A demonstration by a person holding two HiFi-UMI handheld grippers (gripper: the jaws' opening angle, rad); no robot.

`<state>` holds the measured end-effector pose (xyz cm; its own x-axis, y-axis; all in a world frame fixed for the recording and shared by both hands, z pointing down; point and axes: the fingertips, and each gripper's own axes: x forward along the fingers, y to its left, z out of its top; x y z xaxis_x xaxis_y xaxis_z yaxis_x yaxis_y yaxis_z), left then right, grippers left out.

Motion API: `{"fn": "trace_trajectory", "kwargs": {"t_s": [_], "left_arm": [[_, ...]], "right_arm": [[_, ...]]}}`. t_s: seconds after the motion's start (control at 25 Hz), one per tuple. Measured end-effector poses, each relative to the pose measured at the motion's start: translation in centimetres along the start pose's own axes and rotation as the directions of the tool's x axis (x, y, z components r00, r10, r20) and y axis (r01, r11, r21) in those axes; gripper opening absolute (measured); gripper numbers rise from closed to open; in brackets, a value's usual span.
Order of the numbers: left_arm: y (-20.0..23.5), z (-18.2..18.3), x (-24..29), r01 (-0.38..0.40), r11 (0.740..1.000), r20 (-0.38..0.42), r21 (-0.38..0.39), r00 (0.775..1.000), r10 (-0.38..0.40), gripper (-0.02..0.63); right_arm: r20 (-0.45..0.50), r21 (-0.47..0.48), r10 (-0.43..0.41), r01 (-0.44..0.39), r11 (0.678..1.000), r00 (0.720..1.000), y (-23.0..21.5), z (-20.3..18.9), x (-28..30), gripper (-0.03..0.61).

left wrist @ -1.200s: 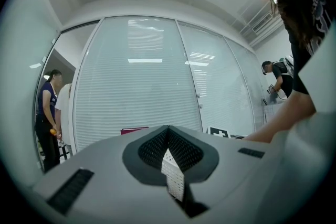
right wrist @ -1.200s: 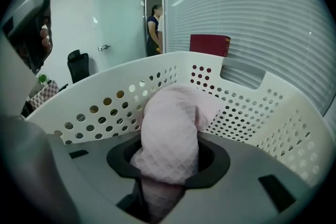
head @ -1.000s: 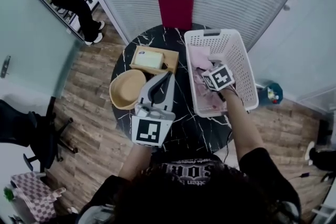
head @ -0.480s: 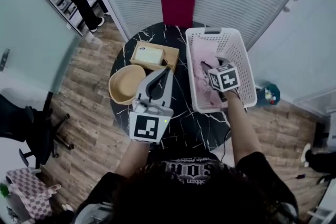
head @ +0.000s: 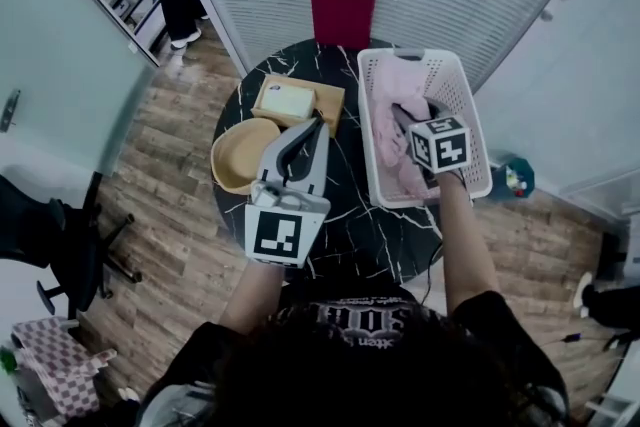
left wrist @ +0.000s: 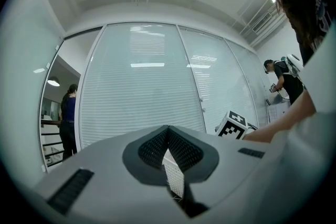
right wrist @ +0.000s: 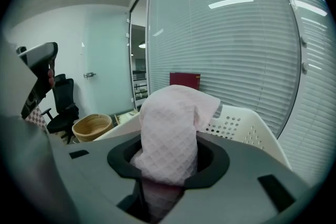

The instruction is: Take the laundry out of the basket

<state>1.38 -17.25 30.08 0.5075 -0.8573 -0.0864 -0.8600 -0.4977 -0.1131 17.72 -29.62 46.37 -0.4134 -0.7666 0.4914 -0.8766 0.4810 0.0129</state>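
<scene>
Here the right claw point(right wrist: 168, 168) is clamped on a pink quilted cloth point(right wrist: 170, 123), which drapes over its jaws and hides their tips, above the white perforated plastic basket point(head: 474, 140). The left claw point(head: 318, 127) hovers narrow and empty over the black marbled surface point(head: 350, 230).

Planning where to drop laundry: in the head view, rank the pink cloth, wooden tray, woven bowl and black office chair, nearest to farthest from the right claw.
1. Pink quilted cloth: gripped in the right claw.
2. Rectangular wooden tray: table, leftward.
3. Round woven bowl: table's left edge.
4. Black office chair: floor, far left.
</scene>
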Motion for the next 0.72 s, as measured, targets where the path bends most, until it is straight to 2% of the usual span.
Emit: {"fn": "trace_trajectory", "kwargs": {"t_s": [0.32,0.72], "left_arm": [[1.2,0.8,-0.7,-0.025,1.000,0.012,0.008,1.000,0.025,-0.002],[2.5,1.7,-1.1,-0.031,0.999,0.035,0.010,0.999,0.030,-0.002]], "right_arm": [[0.102,-0.005,-0.032,0.033,0.999,0.994,-0.3,4.0,-1.9,0.176],[0.223,-0.028,-0.066,0.074,0.997,0.973,-0.5,9.8,-4.3,0.176]]}}
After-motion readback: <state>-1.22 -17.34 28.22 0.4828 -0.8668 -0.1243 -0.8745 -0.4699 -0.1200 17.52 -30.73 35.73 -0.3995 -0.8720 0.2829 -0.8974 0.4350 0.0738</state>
